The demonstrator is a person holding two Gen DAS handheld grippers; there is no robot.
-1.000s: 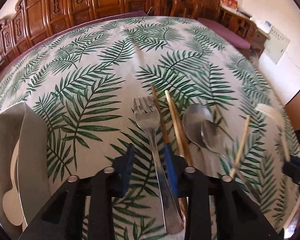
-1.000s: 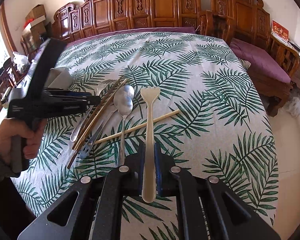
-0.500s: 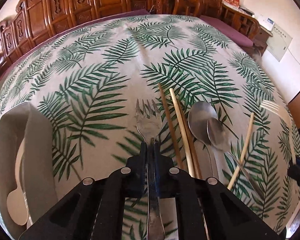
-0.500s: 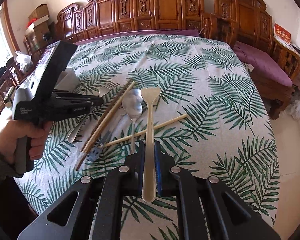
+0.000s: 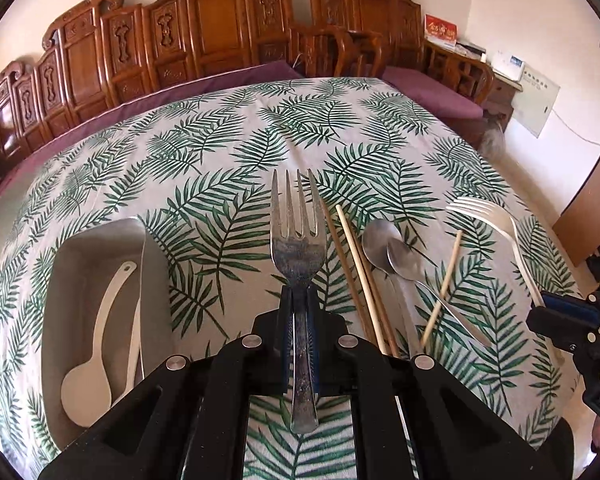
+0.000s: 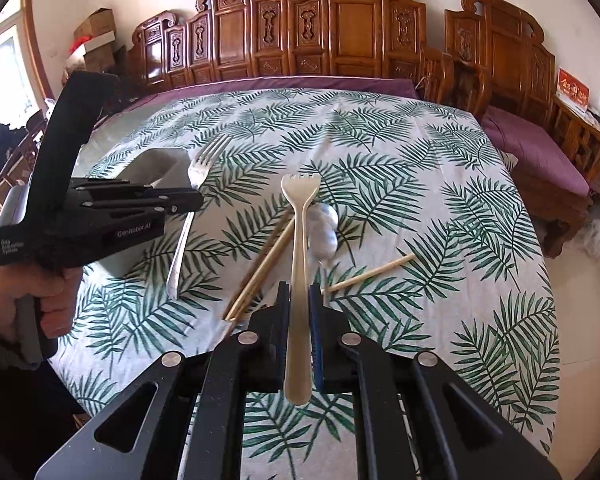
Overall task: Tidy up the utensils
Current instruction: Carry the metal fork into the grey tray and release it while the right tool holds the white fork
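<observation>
My left gripper [image 5: 299, 312] is shut on a metal fork [image 5: 298, 240] and holds it above the leaf-print tablecloth; it also shows in the right wrist view [image 6: 188, 204]. My right gripper [image 6: 299, 304] is shut on a cream plastic fork [image 6: 299, 248], lifted above the table; that fork shows at the right in the left wrist view [image 5: 496, 224]. A grey tray [image 5: 72, 248] at the left holds a white plastic spoon [image 5: 96, 344]. Two metal spoons [image 5: 396, 256] and wooden chopsticks [image 5: 360, 276] lie on the cloth, with one chopstick [image 5: 444, 284] apart.
Carved wooden benches [image 6: 340, 40] with purple cushions stand behind and right of the table. The table's right edge [image 6: 540, 280] drops to the floor. Cardboard boxes [image 6: 96, 40] are stacked at the back left.
My left gripper closed on the metal fork and lifted it off the cloth. My right gripper, holding the cream fork, rose too.
</observation>
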